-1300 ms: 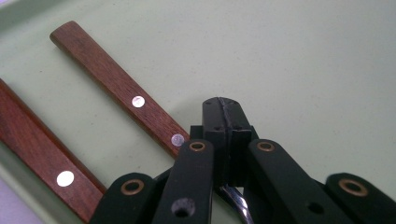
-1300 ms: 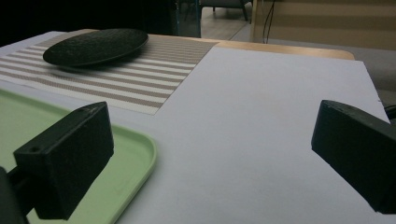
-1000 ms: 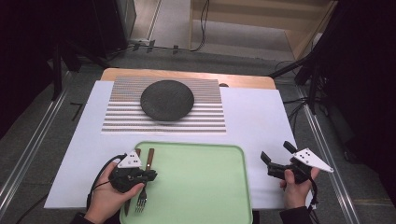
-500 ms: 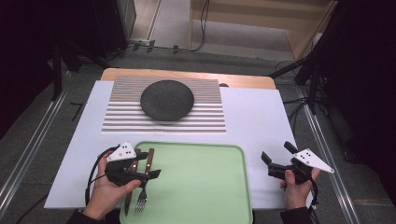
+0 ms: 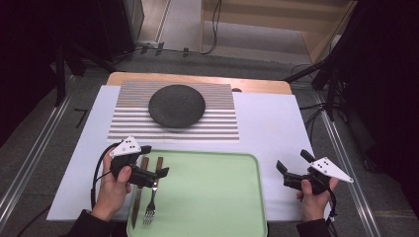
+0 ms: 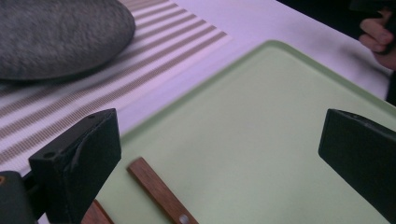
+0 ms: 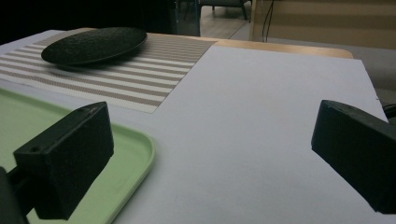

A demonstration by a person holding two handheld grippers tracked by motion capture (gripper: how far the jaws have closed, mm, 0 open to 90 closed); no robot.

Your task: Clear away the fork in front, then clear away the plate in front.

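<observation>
Over the near left corner of the green tray (image 5: pixel 207 197), the left tool (image 5: pixel 157 174) now hangs with its jaws spread wide and nothing between them; they have just been opening, and a second ago the same tool sat lower and clamped over the cutlery at this spot. The left gripper view confirms the release: both black jaws stand far apart, with bare tray surface between them and a wooden handle lying flat below the left jaw. On the tray directly beneath, the fork (image 5: pixel 150 210) lies with its tines toward the person and its wood handle pointing away, and a wood-handled knife (image 5: pixel 136 207) lies just beside it on the left, parallel, near the tray's left rim. Neither piece is touched by the tool. Judgement: the fork has been set down and let go, so the placing step appears complete for this piece, and the left hand is free to withdraw or fetch the next item. The right tool (image 5: pixel 291 174) rests off the tray's right edge over the white counter (image 5: pixel 276 123), jaws likewise apart and empty, unmoved against the earlier pictures. Farther back, a dark round plate (image 5: pixel 177 105) sits on a striped placemat (image 5: pixel 217 129), well apart from the tray, with no cutlery beside it.
</observation>
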